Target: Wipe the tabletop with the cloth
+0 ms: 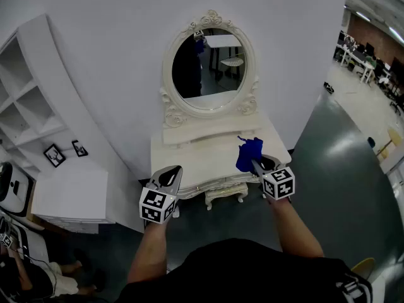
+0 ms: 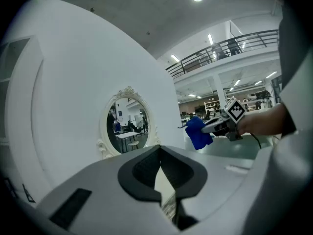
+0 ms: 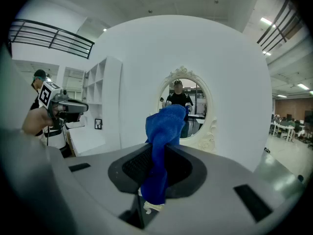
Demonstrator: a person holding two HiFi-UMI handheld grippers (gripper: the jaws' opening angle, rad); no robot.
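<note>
Right claw (image 1: 257,164) pinches blue cloth (image 1: 249,153) above right end of white worktop (image 1: 202,153); left claw (image 1: 169,177) pressed together, empty, near worktop's front-left corner.

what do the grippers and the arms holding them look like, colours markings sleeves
Both match: the left gripper and right gripper have pale grey bodies, dark ribbed pads inside the jaws, and a cube of black-and-white square markers at the back. The person wears a black top; no sleeve reaches the forearms.
</note>
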